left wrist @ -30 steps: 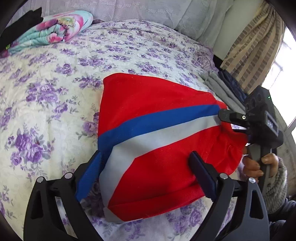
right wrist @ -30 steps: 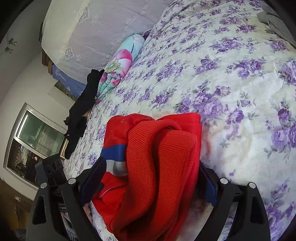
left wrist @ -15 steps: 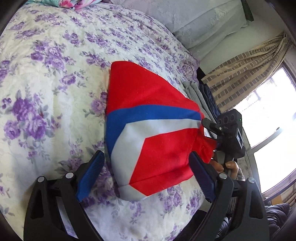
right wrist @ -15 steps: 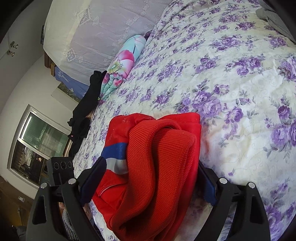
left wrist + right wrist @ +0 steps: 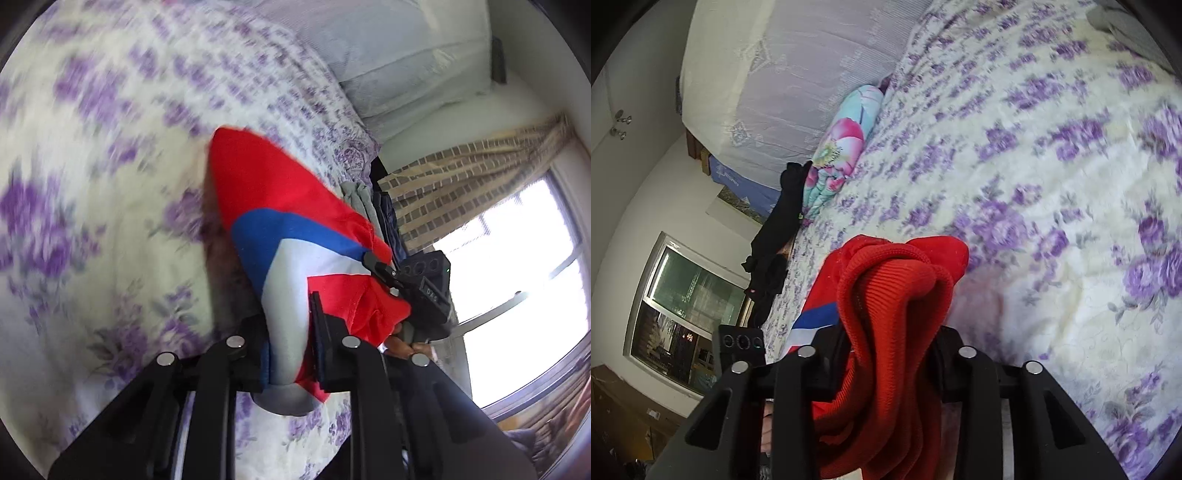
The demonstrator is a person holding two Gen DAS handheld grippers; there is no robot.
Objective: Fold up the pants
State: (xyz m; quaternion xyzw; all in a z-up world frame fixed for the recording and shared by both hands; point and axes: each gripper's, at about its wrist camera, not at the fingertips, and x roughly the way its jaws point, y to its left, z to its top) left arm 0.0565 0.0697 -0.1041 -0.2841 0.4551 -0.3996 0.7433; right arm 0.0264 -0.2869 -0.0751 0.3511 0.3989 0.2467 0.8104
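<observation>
- The flowered bed [image 5: 1052,184] lay bare and wide beyond the red pants [image 5: 897,314], open for a tool to pass.
- A rolled floral quilt [image 5: 842,144] and a black garment [image 5: 779,229] blocked the far edge.
- Folded grey clothes [image 5: 356,199] lay just beside the pants, toward the curtain [image 5: 461,177].

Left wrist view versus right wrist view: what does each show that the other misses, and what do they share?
Only the left wrist view: the curtain, the bright window, and the left gripper, jaws just closed on the pants' grey band.

Only the right wrist view: the floral pillow, black clothing, and the right gripper, just closed on the ribbed red waistband.

Both: the pants and purple-flowered bedspread.
</observation>
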